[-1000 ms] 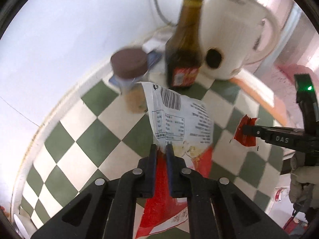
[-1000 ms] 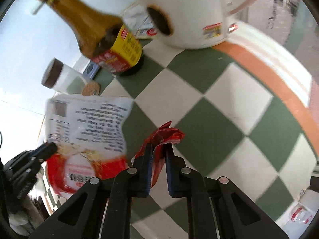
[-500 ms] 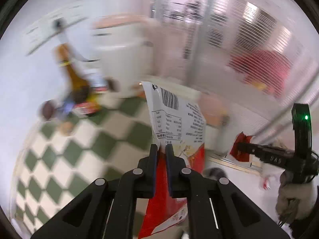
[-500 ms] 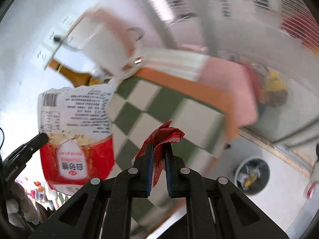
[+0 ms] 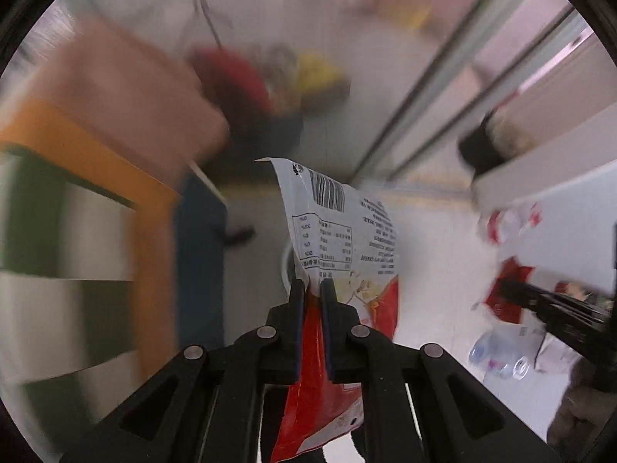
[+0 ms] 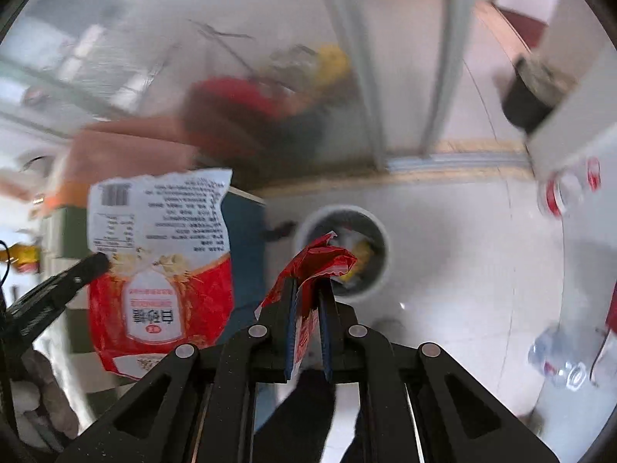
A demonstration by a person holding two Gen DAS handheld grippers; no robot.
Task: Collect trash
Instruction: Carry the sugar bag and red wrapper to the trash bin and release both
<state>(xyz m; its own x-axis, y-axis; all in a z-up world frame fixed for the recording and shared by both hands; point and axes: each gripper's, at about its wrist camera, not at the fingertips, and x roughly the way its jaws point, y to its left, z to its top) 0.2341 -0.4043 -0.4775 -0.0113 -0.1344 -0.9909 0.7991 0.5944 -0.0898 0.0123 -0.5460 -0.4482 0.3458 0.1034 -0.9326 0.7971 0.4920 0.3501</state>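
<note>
I am holding the left gripper clamped on a red-and-white food packet whose lower end is running out of view, and the right gripper is pinching a crumpled red wrapper. Both are hanging in the air over the pale floor. Beyond the wrapper a round bin is standing, seemingly part full, though everything around it is blurring.

The snack packet carries a barcode, a nutrition table and upside-down Chinese characters, possibly "白砂糖"; the smaller print is unreadable.
</note>
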